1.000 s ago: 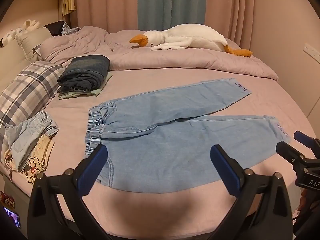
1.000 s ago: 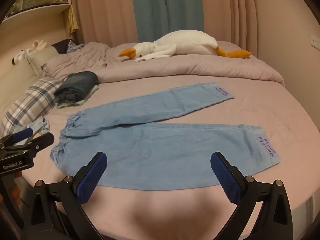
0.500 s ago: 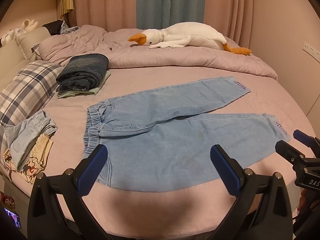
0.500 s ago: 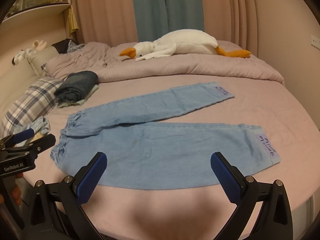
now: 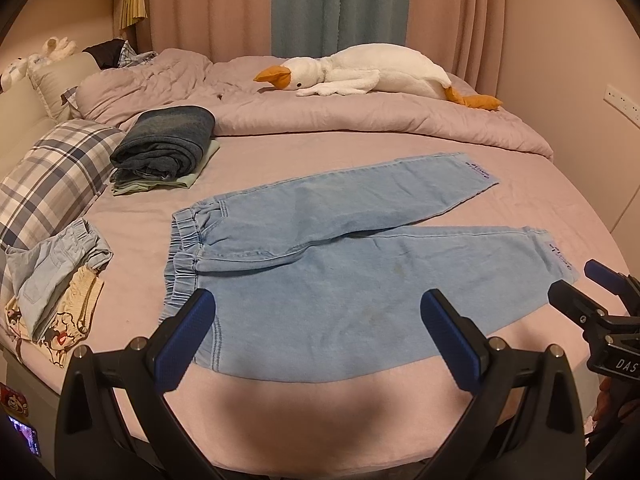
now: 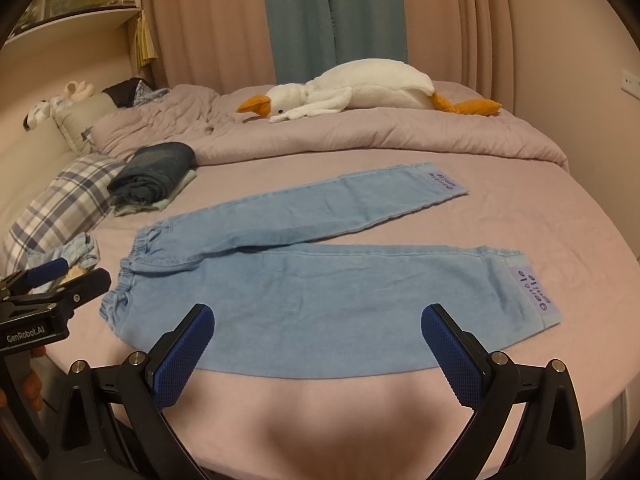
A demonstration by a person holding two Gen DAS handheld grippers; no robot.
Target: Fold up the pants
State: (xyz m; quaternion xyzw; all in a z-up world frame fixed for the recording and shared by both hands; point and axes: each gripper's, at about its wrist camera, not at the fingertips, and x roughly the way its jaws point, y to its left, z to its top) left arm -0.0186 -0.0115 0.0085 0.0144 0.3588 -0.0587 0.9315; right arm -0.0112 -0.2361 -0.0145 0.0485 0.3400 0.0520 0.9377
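Light blue denim pants lie spread flat on the pink bed, waistband to the left, both legs pointing right and splayed apart; they also show in the right wrist view. My left gripper is open and empty, above the near edge of the pants by the waistband side. My right gripper is open and empty, above the near edge of the lower leg. Each gripper shows at the side of the other's view, the right one near the lower leg cuff, the left one by the waistband.
A folded stack of dark jeans lies at the back left. A plaid pillow and a small heap of clothes lie at the left. A plush goose rests on the rumpled duvet at the back.
The left wrist view has shifted slightly, so the pants sit a little higher in it. Both grippers stay open and the pants have not moved.
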